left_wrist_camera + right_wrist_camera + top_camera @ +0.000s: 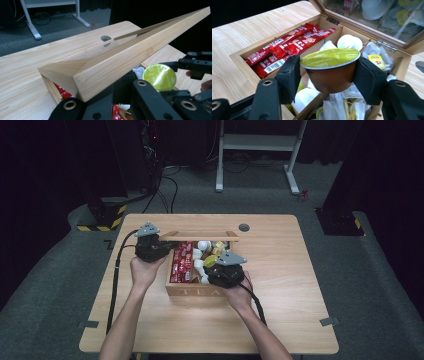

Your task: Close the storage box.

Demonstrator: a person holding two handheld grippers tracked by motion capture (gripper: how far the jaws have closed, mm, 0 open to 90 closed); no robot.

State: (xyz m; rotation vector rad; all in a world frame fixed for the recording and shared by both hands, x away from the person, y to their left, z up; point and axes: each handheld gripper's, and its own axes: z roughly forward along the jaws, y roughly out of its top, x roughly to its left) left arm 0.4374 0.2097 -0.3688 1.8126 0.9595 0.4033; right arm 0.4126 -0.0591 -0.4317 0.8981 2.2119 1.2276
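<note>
Right gripper (329, 75) clamps capsule (331, 68) above tea box (238, 58)

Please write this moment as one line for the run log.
left claw: holds box lid open | right claw: shut on cappuccino capsule | capsule: above tea box

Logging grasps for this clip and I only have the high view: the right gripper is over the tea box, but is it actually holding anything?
Observer: Yes. The right gripper is shut on a brown coffee capsule, pads against its sides.
Operator: Any label on it?
Observer: Its green foil lid reads "Cappuccino".
Operator: And the left gripper, what is it doing at the box's far corner?
Observer: The left gripper has the corner of the wooden lid between its jaws, with the lid raised at a slant above the box.
Operator: What are the red packets?
Observer: The red sachets are printed "Nescafe".
</note>
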